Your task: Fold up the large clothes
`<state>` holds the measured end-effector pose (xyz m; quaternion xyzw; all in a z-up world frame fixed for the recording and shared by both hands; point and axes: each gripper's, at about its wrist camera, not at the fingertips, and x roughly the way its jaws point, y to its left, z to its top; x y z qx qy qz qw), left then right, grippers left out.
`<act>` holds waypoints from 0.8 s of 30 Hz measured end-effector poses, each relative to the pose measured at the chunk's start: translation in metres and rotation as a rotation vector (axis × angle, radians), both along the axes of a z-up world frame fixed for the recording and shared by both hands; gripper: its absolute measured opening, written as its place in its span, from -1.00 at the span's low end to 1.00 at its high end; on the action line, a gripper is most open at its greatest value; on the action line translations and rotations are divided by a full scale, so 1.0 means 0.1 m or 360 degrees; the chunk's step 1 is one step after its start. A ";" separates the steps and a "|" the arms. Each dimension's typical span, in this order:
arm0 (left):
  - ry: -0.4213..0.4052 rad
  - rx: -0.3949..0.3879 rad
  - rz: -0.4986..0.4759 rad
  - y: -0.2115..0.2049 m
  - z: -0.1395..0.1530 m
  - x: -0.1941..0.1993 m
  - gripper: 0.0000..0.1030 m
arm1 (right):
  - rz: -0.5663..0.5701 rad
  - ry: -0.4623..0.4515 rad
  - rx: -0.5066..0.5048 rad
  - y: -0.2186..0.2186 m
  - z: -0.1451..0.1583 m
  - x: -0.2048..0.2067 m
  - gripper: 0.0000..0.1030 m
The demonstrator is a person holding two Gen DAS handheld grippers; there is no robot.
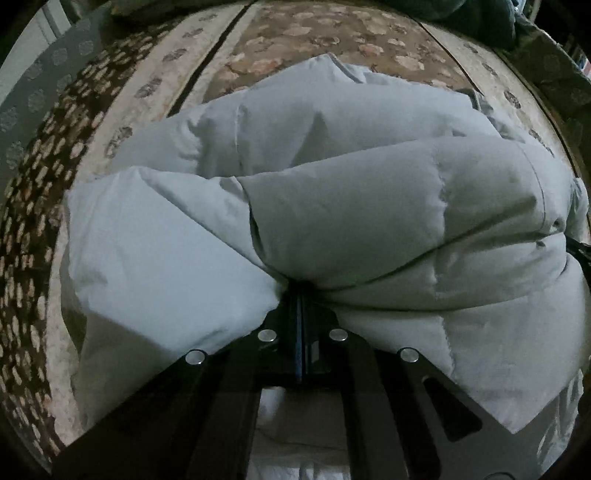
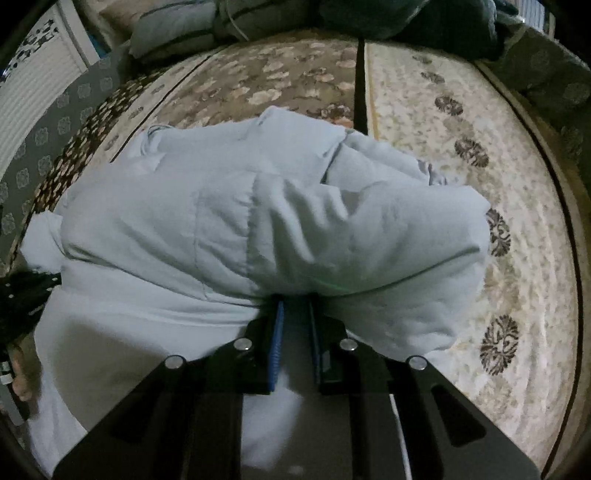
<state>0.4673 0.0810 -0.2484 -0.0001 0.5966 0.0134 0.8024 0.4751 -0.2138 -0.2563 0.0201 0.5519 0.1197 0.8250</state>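
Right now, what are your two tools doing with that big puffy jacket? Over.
Left tool shut on the puffy jacket. Right tool pinching the same jacket. Jacket bunched on the patterned carpet. Nothing in the way.

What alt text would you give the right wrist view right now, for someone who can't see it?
The right gripper, its black fingers lined with blue pads, pinches a fold of a puffy pale-blue padded jacket bunched up on a floral brown and cream patterned bedcover. Folded pale bedding lies at the far edge.
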 end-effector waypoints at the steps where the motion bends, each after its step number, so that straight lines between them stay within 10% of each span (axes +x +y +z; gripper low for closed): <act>1: 0.0022 -0.0017 0.0004 0.02 0.01 0.02 -0.95 | -0.0007 0.0015 0.0004 -0.01 0.01 0.02 -0.76; 11: -0.0211 -0.0043 0.0198 0.53 0.63 -0.32 -0.96 | -0.0047 -0.0276 -0.0113 -0.21 0.78 -0.32 -0.72; 24: -0.0003 -0.0148 0.0233 0.73 -0.04 -0.07 -0.94 | 0.0037 -0.0001 -0.0264 -0.02 0.06 0.15 -0.81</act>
